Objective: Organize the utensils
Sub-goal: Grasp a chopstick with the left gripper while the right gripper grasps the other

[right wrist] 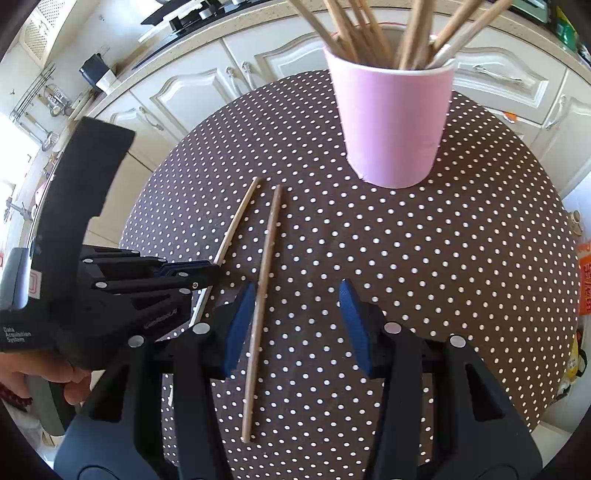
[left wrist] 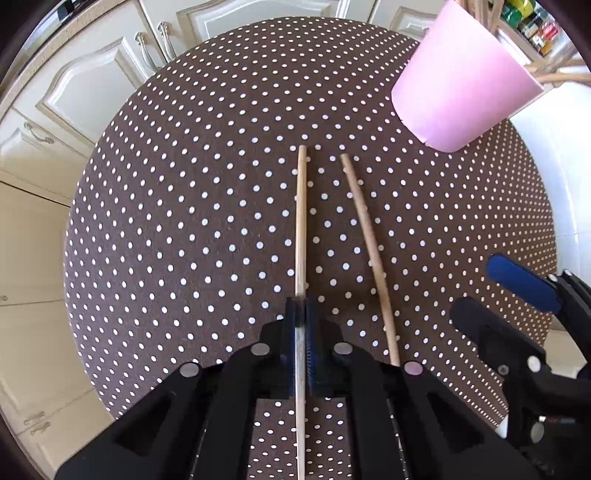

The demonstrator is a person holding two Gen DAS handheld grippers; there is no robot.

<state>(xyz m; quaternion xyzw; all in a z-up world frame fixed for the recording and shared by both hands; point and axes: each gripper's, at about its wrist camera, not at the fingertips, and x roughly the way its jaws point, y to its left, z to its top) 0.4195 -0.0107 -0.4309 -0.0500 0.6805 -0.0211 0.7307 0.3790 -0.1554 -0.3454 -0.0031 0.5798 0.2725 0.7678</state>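
In the left wrist view, the left gripper (left wrist: 301, 314) sat nearest, its blue pads clamped tight on a wooden chopstick (left wrist: 301, 221) that ran straight away from the camera over the brown polka-dot tablecloth (left wrist: 184, 221). Just right of it lay a second chopstick (left wrist: 369, 254), flat on the cloth and angled slightly, apart from the first. The pink cup (left wrist: 458, 88) stood at the far right of the round table, only its outer wall visible from here. The right gripper (left wrist: 517, 295) entered at the right edge.

In the right wrist view, the right gripper (right wrist: 295, 325) was nearest, its jaws about half open and gripping nothing; the second chopstick (right wrist: 264, 295) lay on the cloth between them, close beside the left blue pad (right wrist: 236, 332), and I could not tell whether it touched. This view alone showed the cup (right wrist: 391, 125) holding a bundle of wooden sticks (right wrist: 399, 33). The left gripper (right wrist: 207, 269) came in from the left, closed on the first chopstick (right wrist: 236, 221), with a hand (right wrist: 40, 373) on its handle. Cream cabinets (right wrist: 192, 96) stood beyond.
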